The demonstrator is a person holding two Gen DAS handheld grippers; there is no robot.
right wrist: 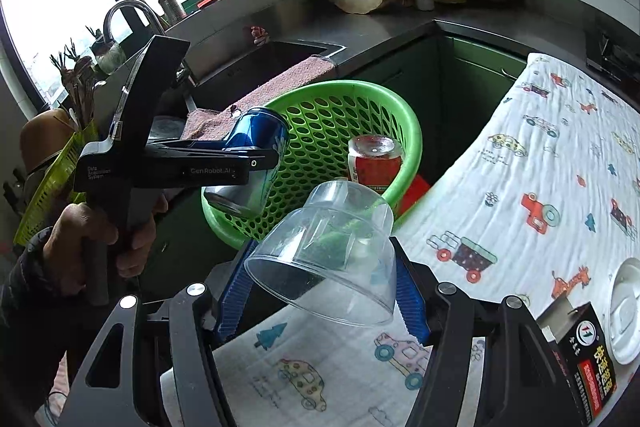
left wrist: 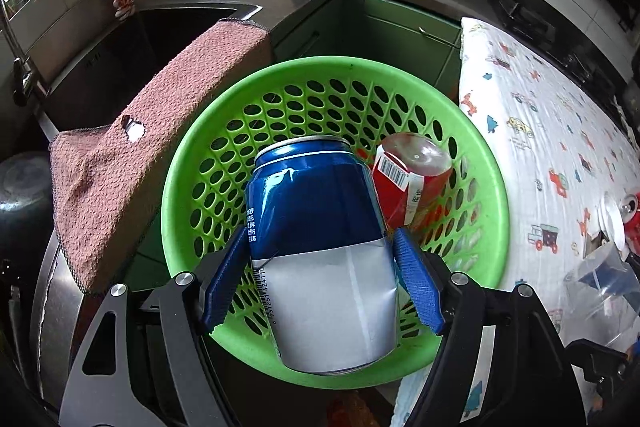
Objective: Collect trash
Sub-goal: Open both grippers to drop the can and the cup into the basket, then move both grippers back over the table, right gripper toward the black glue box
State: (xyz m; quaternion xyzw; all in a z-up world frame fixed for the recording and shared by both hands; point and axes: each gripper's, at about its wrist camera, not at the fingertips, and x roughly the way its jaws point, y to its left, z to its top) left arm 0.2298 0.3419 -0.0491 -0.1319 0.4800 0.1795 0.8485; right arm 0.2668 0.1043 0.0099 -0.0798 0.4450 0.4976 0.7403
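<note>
Printed cloth [right wrist: 540, 155], patterned with cars and trucks, is spread over the surface to the right of both claws, evidently as the work area from which trash is gathered; green basket [left wrist: 188, 163], perforated and round, is stood directly ahead of and beneath the left gripper [left wrist: 320, 263], at the cloth's left edge, presumably placed there as the collection bin; brown towel [left wrist: 132, 131] is draped over the sink edge to the left of that gripper; blue can [left wrist: 312, 203], blue above and silver below, is clamped at its lower half between the left gripper's ribbed blue fingers [left wrist: 416, 279], which are closed to the can's width, and is held tilted over the basket opening, judged ready for release into it; red can [left wrist: 412, 179] is already lying inside the basket, just beyond and right of the blue can; clear plastic cup [right wrist: 332, 251] is pinched on its side between the right gripper [right wrist: 324, 279] pads, mouth turned toward the camera, held above the cloth edge short of the basket, likely next in line; a black carton [right wrist: 580, 359] is left on the cloth to the right gripper's lower right
</note>
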